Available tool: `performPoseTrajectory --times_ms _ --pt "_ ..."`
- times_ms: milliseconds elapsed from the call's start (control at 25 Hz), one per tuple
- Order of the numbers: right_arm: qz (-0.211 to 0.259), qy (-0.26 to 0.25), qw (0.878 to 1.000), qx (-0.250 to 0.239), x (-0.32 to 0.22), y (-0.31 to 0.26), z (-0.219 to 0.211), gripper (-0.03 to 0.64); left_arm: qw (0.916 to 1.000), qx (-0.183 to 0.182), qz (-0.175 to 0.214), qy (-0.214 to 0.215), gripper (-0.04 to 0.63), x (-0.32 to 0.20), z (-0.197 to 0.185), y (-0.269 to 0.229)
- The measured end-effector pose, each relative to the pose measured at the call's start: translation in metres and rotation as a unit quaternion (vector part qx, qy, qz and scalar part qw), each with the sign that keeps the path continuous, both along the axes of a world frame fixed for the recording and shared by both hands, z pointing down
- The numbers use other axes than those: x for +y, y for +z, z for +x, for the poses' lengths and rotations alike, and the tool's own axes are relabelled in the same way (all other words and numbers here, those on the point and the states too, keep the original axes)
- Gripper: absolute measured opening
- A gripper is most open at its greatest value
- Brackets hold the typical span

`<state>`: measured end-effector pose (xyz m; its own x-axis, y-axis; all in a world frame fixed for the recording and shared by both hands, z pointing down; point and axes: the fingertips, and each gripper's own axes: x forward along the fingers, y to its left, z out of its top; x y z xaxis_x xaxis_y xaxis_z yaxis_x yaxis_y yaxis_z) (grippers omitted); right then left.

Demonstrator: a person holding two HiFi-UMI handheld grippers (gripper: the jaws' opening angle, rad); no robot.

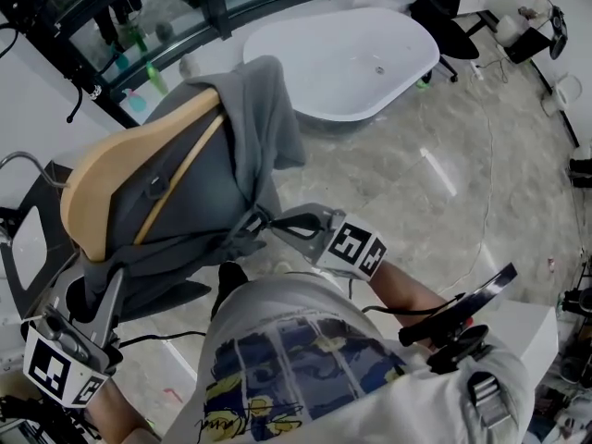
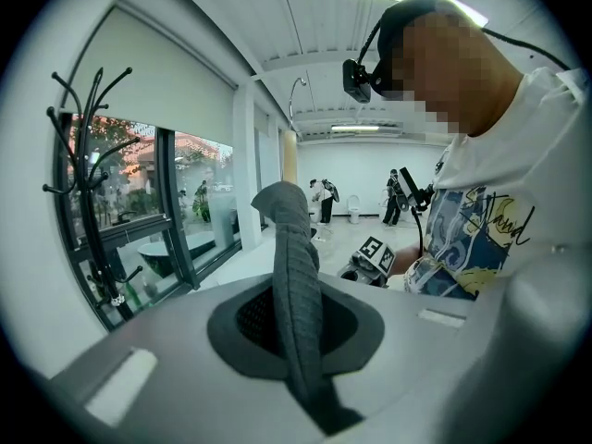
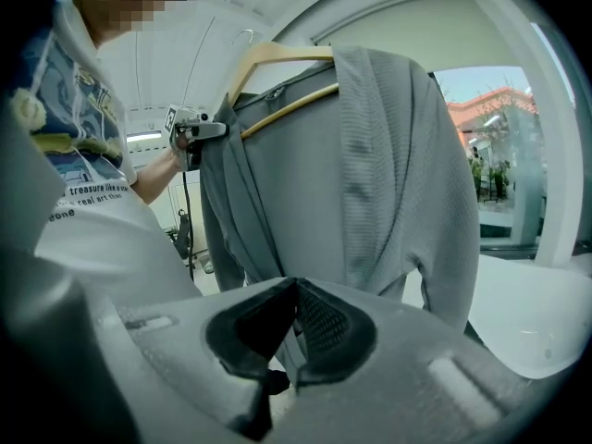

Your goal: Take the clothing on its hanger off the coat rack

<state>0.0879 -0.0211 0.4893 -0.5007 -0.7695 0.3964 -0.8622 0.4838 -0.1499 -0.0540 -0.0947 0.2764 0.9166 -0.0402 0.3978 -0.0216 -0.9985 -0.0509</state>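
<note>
A grey garment (image 1: 231, 146) hangs on a wooden hanger (image 1: 120, 174) with a metal hook (image 1: 20, 163), held in the air in front of me. My left gripper (image 1: 104, 283) is shut on the garment's lower left part; in the left gripper view a fold of grey fabric (image 2: 294, 276) rises from between the closed jaws of the left gripper (image 2: 301, 340). My right gripper (image 1: 265, 222) is shut on the garment's lower right edge. In the right gripper view the garment (image 3: 370, 174) and hanger (image 3: 277, 58) fill the frame above the right gripper (image 3: 291, 331). The black coat rack (image 2: 88, 183) stands by the window, apart from the hanger.
A white bathtub (image 1: 342, 58) stands on the marble floor (image 1: 444, 174) beyond the garment. A dark-framed window (image 1: 139, 17) runs along the back left. A black office chair (image 1: 453, 7) is at the back right, and a white box (image 1: 523, 326) sits near my right side.
</note>
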Motion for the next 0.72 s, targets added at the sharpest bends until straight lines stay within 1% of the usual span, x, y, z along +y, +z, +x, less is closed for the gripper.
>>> performPoseTrajectory --times_ms 400,720 --pt "0.001 -0.017 1.0 0.003 -0.005 0.001 -0.006 0.003 0.9999 -0.011 0.005 0.002 0.0 0.003 0.0 0.005" --pt "0.009 -0.03 0.999 0.012 -0.012 0.003 -0.015 0.002 0.9999 -0.012 0.007 -0.003 0.0 0.003 -0.006 0.007"
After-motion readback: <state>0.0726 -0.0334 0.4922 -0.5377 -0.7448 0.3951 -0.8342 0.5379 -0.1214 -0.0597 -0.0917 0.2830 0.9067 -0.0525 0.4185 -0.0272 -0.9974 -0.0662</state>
